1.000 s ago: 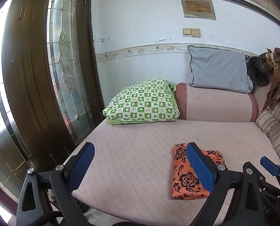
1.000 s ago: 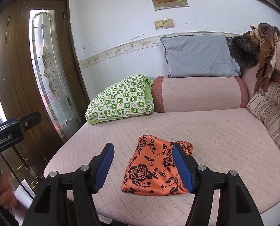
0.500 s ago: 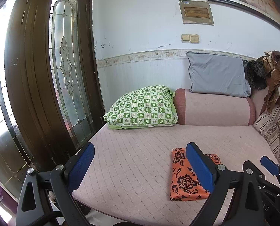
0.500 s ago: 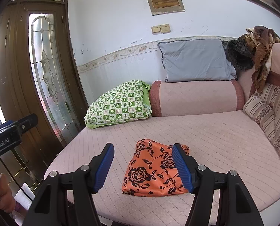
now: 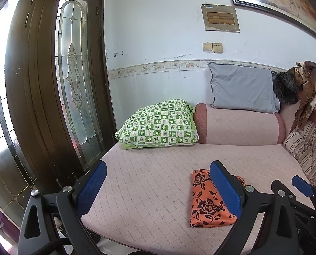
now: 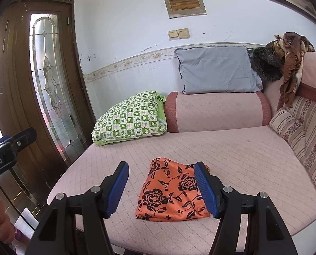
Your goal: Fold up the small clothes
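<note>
I am holding both tools clear of the work. The left gripper [image 5: 158, 188] is standing with its jaws spread wide and nothing between the pads. The right gripper [image 6: 161, 188] is also standing apart, empty; the cloth shows between its pads only because it lies on the seat beyond them.

The orange floral garment [image 6: 171, 193] is lying near the front edge of the pink sofa seat [image 6: 232, 153], well apart from the green checked pillow [image 6: 130, 119] and the grey cushion [image 6: 216, 70].

Procedure, as I am judging it: the piece is appearing already folded, so I am checking the bundle before moving on. If a correction is needed, I am approaching low and closing only on a loose edge, not on the whole stack, so the layers are not sliding.

The garment is forming a compact, roughly rectangular packet, slightly puffed. Its fabric is looking smooth and slippery, bright orange with black roses.
</note>
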`<act>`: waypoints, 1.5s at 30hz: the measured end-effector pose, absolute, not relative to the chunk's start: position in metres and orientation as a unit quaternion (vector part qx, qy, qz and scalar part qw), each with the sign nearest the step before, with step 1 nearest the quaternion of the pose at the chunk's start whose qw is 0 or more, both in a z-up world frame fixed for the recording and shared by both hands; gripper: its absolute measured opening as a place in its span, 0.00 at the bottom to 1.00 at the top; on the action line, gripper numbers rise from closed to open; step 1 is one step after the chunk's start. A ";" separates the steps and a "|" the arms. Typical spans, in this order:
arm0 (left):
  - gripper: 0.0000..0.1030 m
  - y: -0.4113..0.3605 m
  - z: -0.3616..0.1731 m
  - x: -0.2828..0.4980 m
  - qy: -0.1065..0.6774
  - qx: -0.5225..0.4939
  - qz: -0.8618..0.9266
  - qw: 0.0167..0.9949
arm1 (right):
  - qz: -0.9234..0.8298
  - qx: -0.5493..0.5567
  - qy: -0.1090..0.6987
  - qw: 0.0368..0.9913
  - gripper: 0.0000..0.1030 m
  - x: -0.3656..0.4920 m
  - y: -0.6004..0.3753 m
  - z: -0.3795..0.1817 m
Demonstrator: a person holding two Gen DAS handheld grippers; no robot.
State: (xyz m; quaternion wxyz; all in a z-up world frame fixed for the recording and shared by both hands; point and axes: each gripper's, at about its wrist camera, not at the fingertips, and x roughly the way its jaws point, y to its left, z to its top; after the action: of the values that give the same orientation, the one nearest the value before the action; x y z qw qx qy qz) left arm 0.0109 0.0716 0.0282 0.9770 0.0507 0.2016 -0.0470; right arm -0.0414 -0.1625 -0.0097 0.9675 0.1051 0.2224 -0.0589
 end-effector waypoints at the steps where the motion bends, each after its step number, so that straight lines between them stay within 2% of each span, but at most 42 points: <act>1: 0.95 0.072 0.029 0.010 0.201 0.050 -0.048 0.977 | -0.061 0.105 0.222 0.967 0.66 -0.042 -0.162 -0.009; 20: 0.95 0.087 0.036 0.000 0.188 0.033 -0.058 0.980 | -0.064 0.098 0.204 0.972 0.66 -0.058 -0.148 0.015; 45: 0.95 0.071 0.011 0.034 0.218 0.038 -0.069 0.973 | -0.068 0.116 0.240 0.961 0.66 -0.028 -0.162 -0.013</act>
State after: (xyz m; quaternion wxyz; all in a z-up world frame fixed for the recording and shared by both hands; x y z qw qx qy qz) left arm 0.0337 0.0707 0.0107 0.9727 0.0383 0.2184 -0.0689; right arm -0.0283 -0.1616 -0.0132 0.9614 0.1159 0.2400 -0.0681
